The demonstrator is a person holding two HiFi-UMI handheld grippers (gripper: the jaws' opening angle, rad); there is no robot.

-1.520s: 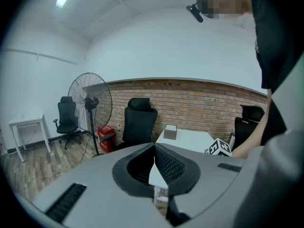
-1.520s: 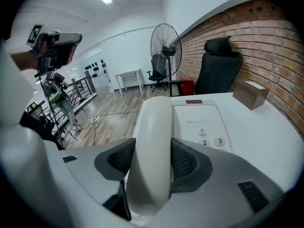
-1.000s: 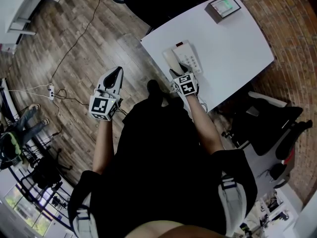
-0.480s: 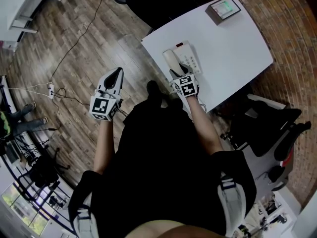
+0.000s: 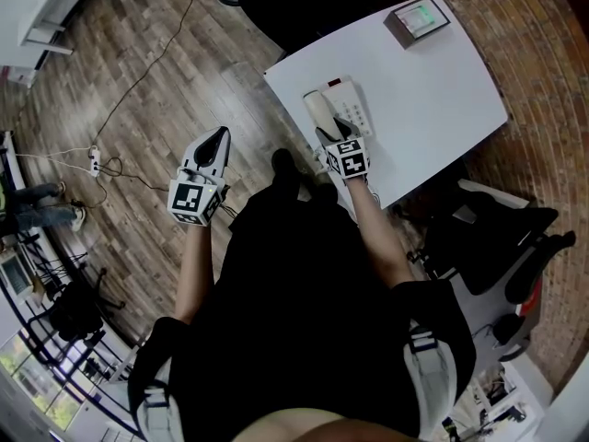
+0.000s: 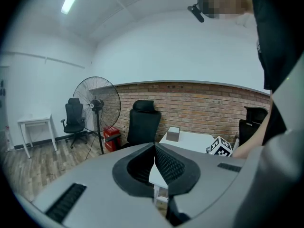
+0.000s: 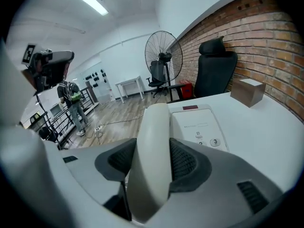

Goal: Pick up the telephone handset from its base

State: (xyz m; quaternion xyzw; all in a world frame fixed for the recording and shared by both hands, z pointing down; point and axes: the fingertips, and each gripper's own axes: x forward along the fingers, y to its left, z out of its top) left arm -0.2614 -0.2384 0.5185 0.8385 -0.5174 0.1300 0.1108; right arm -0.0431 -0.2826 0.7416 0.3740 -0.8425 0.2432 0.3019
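Standing at the near edge of the white table (image 5: 442,99), the person holds the right gripper (image 5: 331,136) down on the handset (image 5: 317,110) of a desk telephone. Its fingers (image 7: 187,163) pinch the cream handset from both sides, close to the end nearest the person. The handset lies lengthwise along the left side of the base (image 5: 352,107), which sits close to the table's near edge, roughly midway along it; I cannot tell whether the handset has left its cradle. Number keys and a small red patch show on the base beside it. A small box (image 5: 417,15) sits at the table's far corner, well apart from the telephone.

The left gripper (image 5: 218,136) hangs out over the wooden floor (image 5: 138,81), off the table's left corner and touching nothing. Its fingers (image 6: 172,167) are pressed together at the tips with nothing between them.

A black office chair (image 7: 216,63) stands beyond the table's far edge in front of the brick wall (image 7: 270,37), with a tall fan (image 7: 163,51) beside it. A cable runs across the floor to a power strip (image 5: 93,164), and another person (image 7: 73,103) stands farther back in the room
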